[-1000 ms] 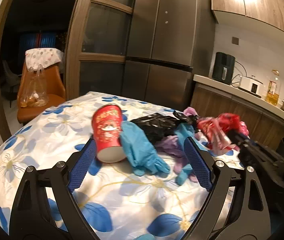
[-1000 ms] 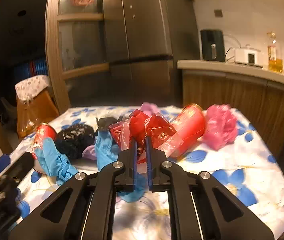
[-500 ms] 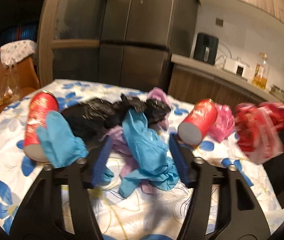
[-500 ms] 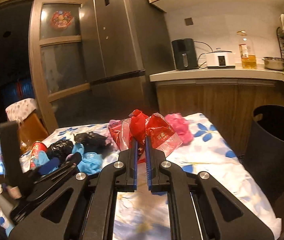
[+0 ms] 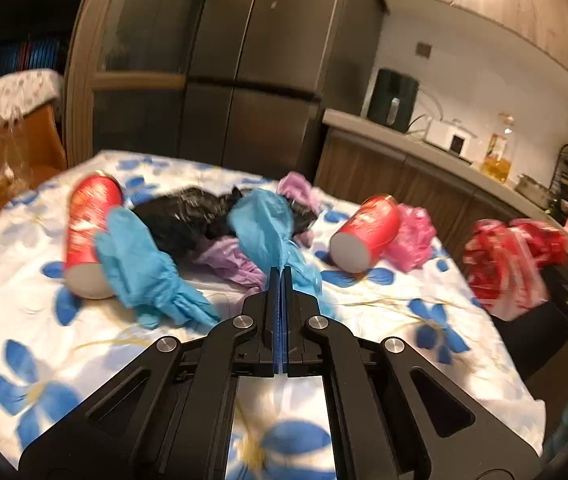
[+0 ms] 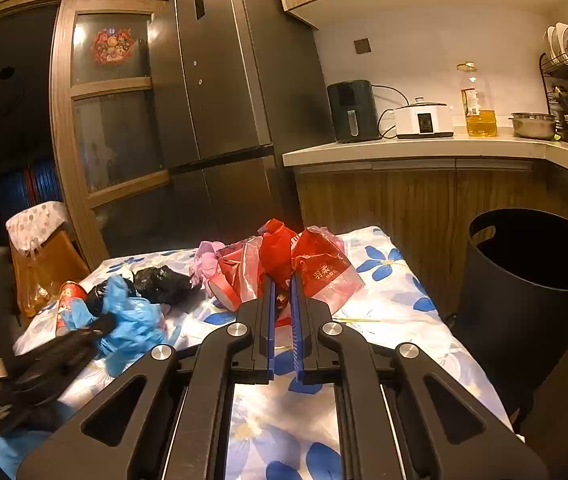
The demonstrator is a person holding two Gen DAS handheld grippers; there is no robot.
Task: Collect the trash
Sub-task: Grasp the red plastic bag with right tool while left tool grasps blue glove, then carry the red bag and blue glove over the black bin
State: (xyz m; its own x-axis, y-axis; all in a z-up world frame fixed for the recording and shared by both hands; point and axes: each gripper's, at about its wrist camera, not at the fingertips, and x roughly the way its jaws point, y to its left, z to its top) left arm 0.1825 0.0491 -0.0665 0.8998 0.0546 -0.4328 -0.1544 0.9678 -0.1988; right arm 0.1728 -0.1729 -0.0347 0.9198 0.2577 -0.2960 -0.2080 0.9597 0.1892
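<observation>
Table (image 5: 363, 312) in front of fridge (image 6: 220, 92); counter (image 6: 423, 150) right of fridge. On table from left: cup (image 5: 88, 224), glove (image 5: 140, 268) against it, bag (image 5: 188, 220) behind, second cup (image 5: 363, 236) right. Bin (image 6: 531, 292) on the floor right of table. Chair (image 6: 40, 256) far left.
</observation>
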